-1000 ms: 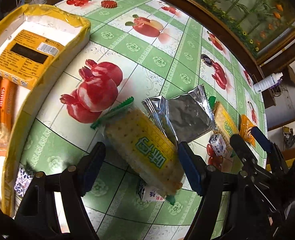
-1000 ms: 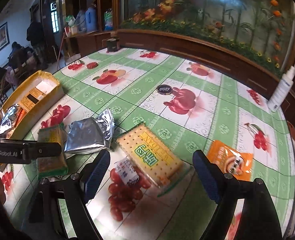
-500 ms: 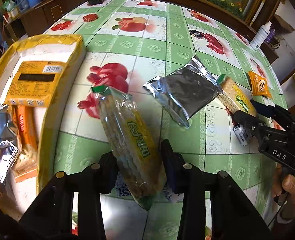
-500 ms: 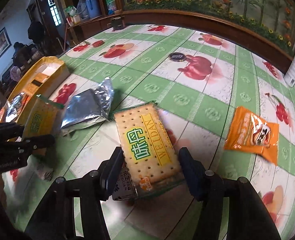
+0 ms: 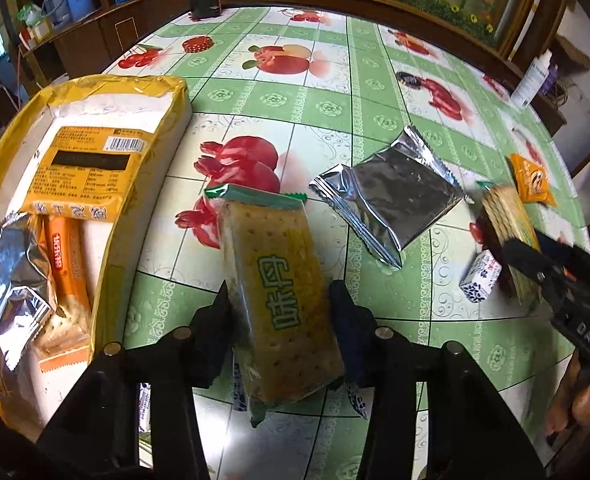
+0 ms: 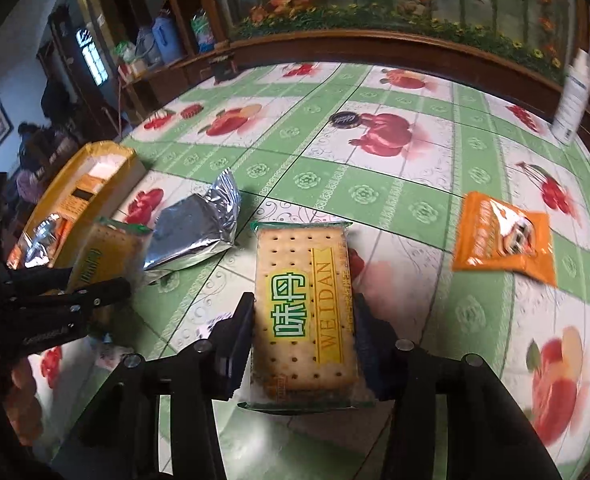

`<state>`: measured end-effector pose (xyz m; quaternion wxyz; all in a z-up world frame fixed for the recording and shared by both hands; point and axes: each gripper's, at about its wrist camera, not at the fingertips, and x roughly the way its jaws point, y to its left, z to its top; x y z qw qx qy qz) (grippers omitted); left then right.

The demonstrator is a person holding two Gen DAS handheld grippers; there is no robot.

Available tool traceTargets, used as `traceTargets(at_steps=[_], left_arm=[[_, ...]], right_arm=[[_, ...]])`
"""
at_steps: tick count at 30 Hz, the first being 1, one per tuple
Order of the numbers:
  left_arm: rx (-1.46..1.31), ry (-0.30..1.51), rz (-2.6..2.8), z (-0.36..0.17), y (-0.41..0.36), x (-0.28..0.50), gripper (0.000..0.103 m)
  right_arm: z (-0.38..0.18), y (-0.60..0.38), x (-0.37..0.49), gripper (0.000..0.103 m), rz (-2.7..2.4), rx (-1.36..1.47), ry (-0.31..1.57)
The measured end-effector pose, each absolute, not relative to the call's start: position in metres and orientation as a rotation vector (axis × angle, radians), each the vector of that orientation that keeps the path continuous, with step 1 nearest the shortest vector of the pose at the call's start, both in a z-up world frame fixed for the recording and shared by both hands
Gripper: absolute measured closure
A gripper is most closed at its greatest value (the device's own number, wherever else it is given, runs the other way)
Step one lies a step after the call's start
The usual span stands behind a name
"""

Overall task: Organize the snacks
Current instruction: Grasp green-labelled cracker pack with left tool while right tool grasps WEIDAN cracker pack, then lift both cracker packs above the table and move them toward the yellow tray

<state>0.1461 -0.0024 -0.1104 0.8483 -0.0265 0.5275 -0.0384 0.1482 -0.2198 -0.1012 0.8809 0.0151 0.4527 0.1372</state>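
My left gripper (image 5: 281,308) is shut on a cracker pack (image 5: 279,280) with green lettering and holds it above the table, just right of the yellow box (image 5: 111,240). My right gripper (image 6: 305,320) is shut on a second cracker pack (image 6: 305,308), lifted off the table. Each gripper and its pack also shows in the other's view: the right one in the left wrist view (image 5: 507,220), the left one in the right wrist view (image 6: 99,256). The yellow box holds an orange packet (image 5: 87,168), a silver packet (image 5: 15,272) and an orange bar (image 5: 65,256).
A silver foil packet (image 5: 391,196) lies mid-table, also in the right wrist view (image 6: 195,232). An orange snack bag (image 6: 503,236) lies to the right. A small blue-white candy (image 5: 481,276) lies near the right gripper. A white bottle (image 6: 573,96) stands at the far edge.
Both grippers closed on their cracker packs and lifted them. The left pack has moved toward the yellow box; the right pack has come off the table, uncovering the small candy.
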Motion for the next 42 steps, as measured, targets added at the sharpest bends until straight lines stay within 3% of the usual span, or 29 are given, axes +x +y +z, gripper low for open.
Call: traceTargets(at_steps=[2, 4, 17, 42], left_arm=[[-0.081, 1.096, -0.095, -0.106, 0.003, 0.14, 0.068], [-0.087, 1.064, -0.111, -0.095, 0.003, 0.131, 0.087], [-0.038, 0.99, -0.161, -0.068, -0.001, 0.07, 0.087], [-0.055, 0.833, -0.168, -0.002, 0.015, 0.002, 0.087]], right_arm=[[-0.092, -0.225, 0.131, 0.055, 0.279, 0.076, 0.911], [-0.079, -0.227, 0.109, 0.055, 0.268, 0.098, 0.866], [0.0, -0.207, -0.014, 0.056, 0.156, 0.053, 0.675], [0.049, -0.145, -0.075, 0.056, -0.041, -0.213, 0.516]])
